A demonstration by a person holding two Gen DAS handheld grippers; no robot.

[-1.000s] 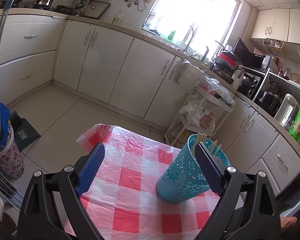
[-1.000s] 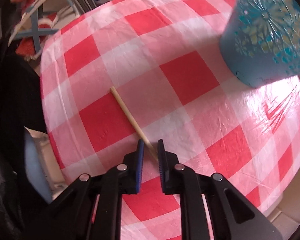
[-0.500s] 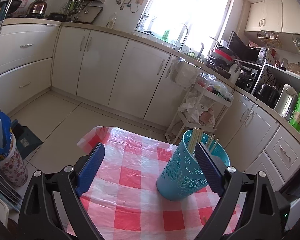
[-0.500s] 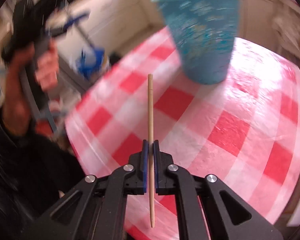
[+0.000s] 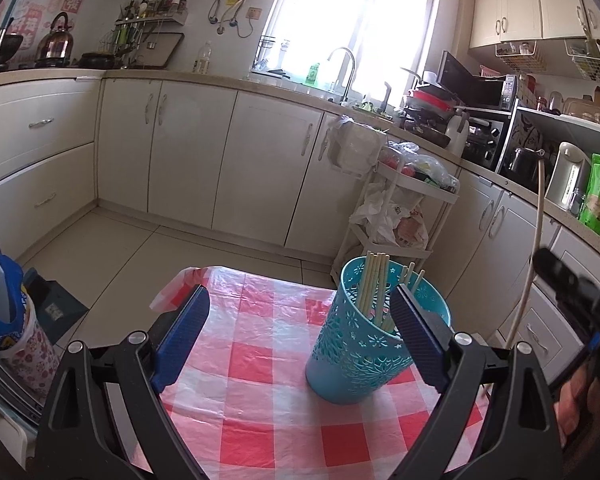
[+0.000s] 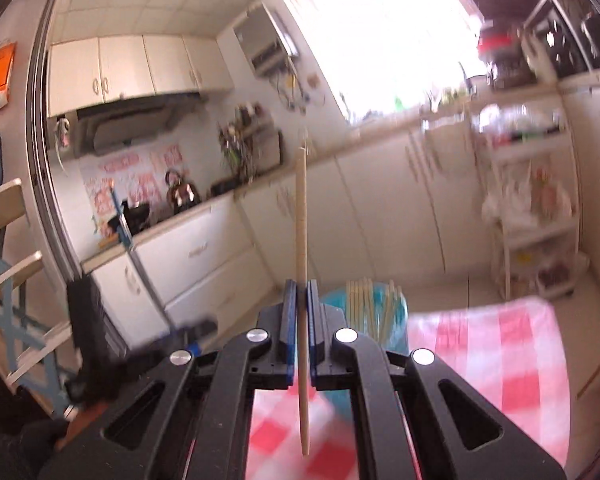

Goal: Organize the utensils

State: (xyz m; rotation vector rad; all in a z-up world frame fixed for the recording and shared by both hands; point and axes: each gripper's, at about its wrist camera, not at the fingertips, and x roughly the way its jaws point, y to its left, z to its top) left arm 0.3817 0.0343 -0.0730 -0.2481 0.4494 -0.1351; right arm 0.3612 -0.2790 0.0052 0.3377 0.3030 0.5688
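Chopstick is pinched between your right gripper's blue pads, jaws nearly closed on it. It stands close to upright, most of its length above the pads, a shorter tapered end hanging below them. The same stick shows in the left wrist view as a pale curved line at the far right, held up off the table, beside and higher than the holder.

The teal perforated utensil holder stands upright on the red-and-white checked tablecloth, right of centre. It already has a bundle of chopsticks in it, leaning against the rim, tips up. In the right wrist view the holder sits just behind and right of your closed jaws, partly hidden by the gripper body; that view is motion-blurred, so fine detail is lost.

Your left gripper is wide open and holds nothing. Its right pad overlaps the holder's near right side in the view; can't tell if it touches. Its left pad hangs over the tablecloth, well apart from the holder.

Behind the table: white base cabinets, a sink faucet under the bright window, a kettle on the stove at left, and a white trolley stuffed with plastic bags.
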